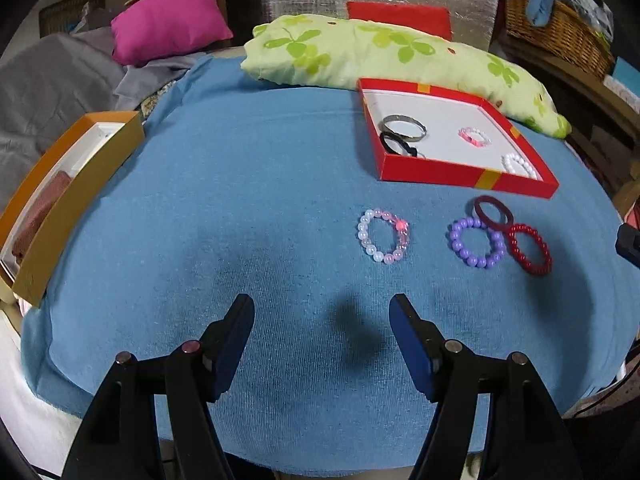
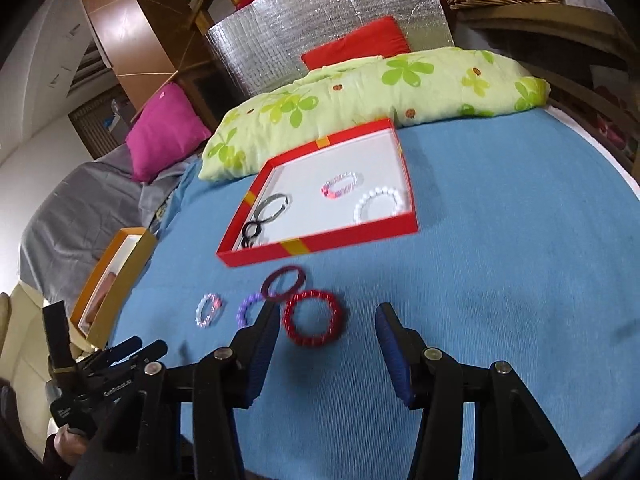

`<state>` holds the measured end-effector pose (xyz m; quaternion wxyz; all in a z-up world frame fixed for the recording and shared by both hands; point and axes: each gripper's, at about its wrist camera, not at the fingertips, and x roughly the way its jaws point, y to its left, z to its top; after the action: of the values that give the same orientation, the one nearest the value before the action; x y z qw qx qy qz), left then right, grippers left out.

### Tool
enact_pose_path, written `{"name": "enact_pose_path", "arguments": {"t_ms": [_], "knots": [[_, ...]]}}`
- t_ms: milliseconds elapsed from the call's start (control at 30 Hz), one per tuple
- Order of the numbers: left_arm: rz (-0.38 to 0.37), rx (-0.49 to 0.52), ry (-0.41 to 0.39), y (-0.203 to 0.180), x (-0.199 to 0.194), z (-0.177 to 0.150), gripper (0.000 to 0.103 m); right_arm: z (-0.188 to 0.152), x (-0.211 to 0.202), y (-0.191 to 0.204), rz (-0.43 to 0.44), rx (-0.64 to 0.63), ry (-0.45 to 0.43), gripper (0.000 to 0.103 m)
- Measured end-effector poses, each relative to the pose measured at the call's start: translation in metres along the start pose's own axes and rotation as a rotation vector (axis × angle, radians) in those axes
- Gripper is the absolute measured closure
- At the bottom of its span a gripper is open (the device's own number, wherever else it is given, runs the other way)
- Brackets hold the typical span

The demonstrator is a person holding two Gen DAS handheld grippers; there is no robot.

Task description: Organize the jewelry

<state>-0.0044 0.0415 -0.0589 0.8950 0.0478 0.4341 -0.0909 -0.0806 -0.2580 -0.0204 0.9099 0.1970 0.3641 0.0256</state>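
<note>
My left gripper [image 1: 322,304] is open over bare blue cloth, with nothing between its fingers. Ahead of it lie a pale pink bead bracelet [image 1: 384,236], a purple bead bracelet [image 1: 476,242], a dark maroon ring [image 1: 493,210] and a red bead bracelet [image 1: 529,249]. Behind them, the red box [image 1: 440,178] holds a silver bangle [image 1: 402,126], a black ring [image 1: 396,144], a pink bracelet [image 1: 475,137] and a white pearl bracelet [image 1: 519,165]. My right gripper [image 2: 328,312] is open above the red bead bracelet [image 2: 314,316], which lies on the cloth untouched by the pads.
A green floral pillow [image 1: 380,52] lies behind the red box [image 2: 320,242]. An orange box [image 1: 76,200] sits at the cloth's left edge. A pink cushion [image 1: 172,16], a silver foil panel [image 2: 328,12] and a wicker basket [image 1: 556,32] stand beyond. My left gripper [image 2: 148,346] shows at lower left.
</note>
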Motion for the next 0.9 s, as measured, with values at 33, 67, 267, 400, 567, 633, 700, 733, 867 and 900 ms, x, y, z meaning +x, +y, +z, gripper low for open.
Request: {"name": "enact_pose_path", "arguments": {"t_ms": [33,67,267,400,567,633,700,733,867,900], "knots": [[0.005,0.008,-0.008,-0.002,0.000,0.001,0.032,-0.002,0.000,0.000,0.000,-0.005,0.004,0.051],[0.005,0.008,-0.013,-0.003,-0.002,0.000,0.032,-0.002,0.000,0.000,-0.002,-0.009,0.007,0.051],[0.015,0.005,-0.027,-0.012,0.000,0.008,0.032,-0.002,0.009,0.000,-0.004,-0.005,0.034,0.052],[0.026,0.031,-0.049,-0.020,-0.003,0.012,0.032,-0.004,0.016,0.008,-0.015,-0.041,0.055,0.052],[0.019,0.037,-0.087,-0.021,-0.013,0.017,0.032,-0.007,0.021,0.014,-0.015,-0.064,0.071,0.052],[0.022,0.035,-0.095,-0.021,-0.015,0.019,0.032,-0.007,0.021,0.015,-0.017,-0.065,0.071,0.052],[0.020,0.030,-0.101,-0.021,-0.016,0.020,0.032,-0.006,0.023,0.017,-0.013,-0.065,0.073,0.052],[0.019,0.030,-0.105,-0.020,-0.018,0.020,0.032,-0.006,0.024,0.018,-0.014,-0.067,0.075,0.052],[0.025,0.033,-0.115,-0.021,-0.020,0.022,0.032,-0.008,0.028,0.024,-0.017,-0.086,0.088,0.055],[0.028,0.033,-0.117,-0.020,-0.020,0.022,0.032,-0.008,0.028,0.025,-0.017,-0.089,0.089,0.055]]}}
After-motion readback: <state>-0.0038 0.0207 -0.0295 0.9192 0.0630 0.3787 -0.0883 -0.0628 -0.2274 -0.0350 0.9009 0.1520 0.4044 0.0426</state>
